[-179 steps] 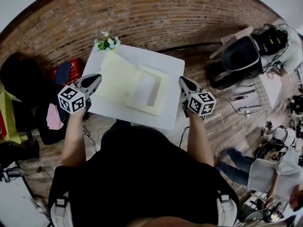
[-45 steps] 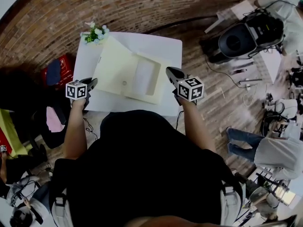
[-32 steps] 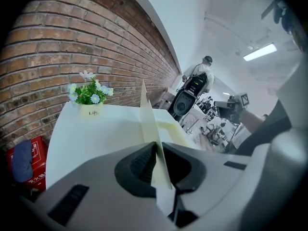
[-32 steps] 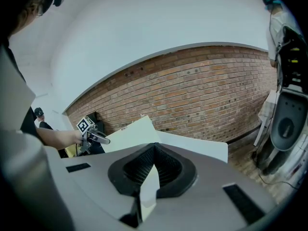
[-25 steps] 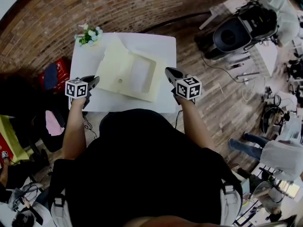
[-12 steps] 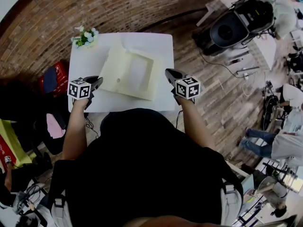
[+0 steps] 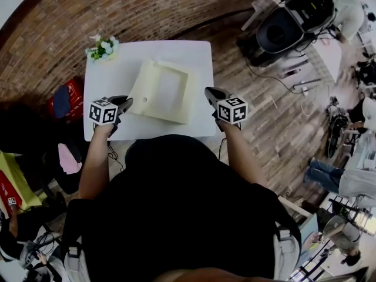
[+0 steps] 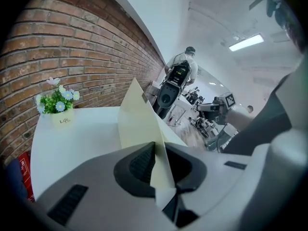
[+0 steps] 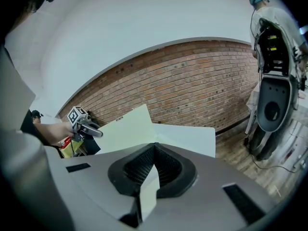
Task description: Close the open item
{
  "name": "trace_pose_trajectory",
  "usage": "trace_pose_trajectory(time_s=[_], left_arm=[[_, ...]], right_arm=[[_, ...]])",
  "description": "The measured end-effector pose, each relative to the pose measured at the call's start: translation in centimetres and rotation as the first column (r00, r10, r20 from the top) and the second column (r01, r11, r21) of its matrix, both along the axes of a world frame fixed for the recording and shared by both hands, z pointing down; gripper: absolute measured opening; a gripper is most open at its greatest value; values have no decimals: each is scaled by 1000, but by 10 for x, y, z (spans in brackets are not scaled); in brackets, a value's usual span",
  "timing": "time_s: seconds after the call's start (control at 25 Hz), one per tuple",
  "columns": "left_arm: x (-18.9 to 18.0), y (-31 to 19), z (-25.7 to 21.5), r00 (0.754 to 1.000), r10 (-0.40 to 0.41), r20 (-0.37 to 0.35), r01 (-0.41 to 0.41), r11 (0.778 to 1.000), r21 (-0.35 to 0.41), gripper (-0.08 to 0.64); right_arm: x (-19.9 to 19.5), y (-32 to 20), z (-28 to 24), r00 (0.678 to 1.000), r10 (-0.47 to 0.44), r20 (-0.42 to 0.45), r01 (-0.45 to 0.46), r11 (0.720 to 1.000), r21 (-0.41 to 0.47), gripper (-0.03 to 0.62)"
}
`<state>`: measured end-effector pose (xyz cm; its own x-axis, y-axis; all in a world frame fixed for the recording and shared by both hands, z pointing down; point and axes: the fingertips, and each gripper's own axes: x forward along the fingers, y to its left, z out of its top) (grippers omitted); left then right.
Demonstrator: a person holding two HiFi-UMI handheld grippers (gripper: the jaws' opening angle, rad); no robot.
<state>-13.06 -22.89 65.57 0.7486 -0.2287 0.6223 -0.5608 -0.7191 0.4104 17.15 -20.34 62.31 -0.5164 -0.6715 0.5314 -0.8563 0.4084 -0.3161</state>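
Currently you are closing the folder (image 7: 167, 93), which is lying near the middle of the white table (image 7: 111, 78), and you are working it from both sides. Your left gripper (image 7: 127, 102) is pinching the near left corner of the cover (image 8: 139, 121). Its jaws have just been easing apart a touch, but the pads are pressing on the thin sheet running up between them. You are gripping there, I judge, because the free edge is giving you the longest lever for folding the cover over. The cover is standing steeply tilted, not lying flat.

Your right gripper (image 7: 207, 91) is sitting at the folder's right side with its jaws together on a pale strip, which looks to be the folder's right edge. That is probably keeping the lower half from sliding under the pull.

Counting up, you are dealing with one folder, one table, two grippers, and one small flower pot (image 7: 101, 47) at the far left corner, well apart from the folder.
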Motion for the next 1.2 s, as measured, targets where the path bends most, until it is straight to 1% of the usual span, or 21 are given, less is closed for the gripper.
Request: trace_pose_trajectory(time_s=[0.56,0.96,1.2], left_arm=[[38,13,0,997,74,-5,-74,997,-22,44],[65,24,10,990,141,-1,-141,989,-43,48],[79,34,15,982,188,5,-187,980,-63,49]], right_arm=[[11,15,10,1000,19,0,-19,1000,-23,20],[13,26,22,999,33,-1,-33,999,-43,20],[16,39,27,999,44,-1,-44,998,-55,20]])
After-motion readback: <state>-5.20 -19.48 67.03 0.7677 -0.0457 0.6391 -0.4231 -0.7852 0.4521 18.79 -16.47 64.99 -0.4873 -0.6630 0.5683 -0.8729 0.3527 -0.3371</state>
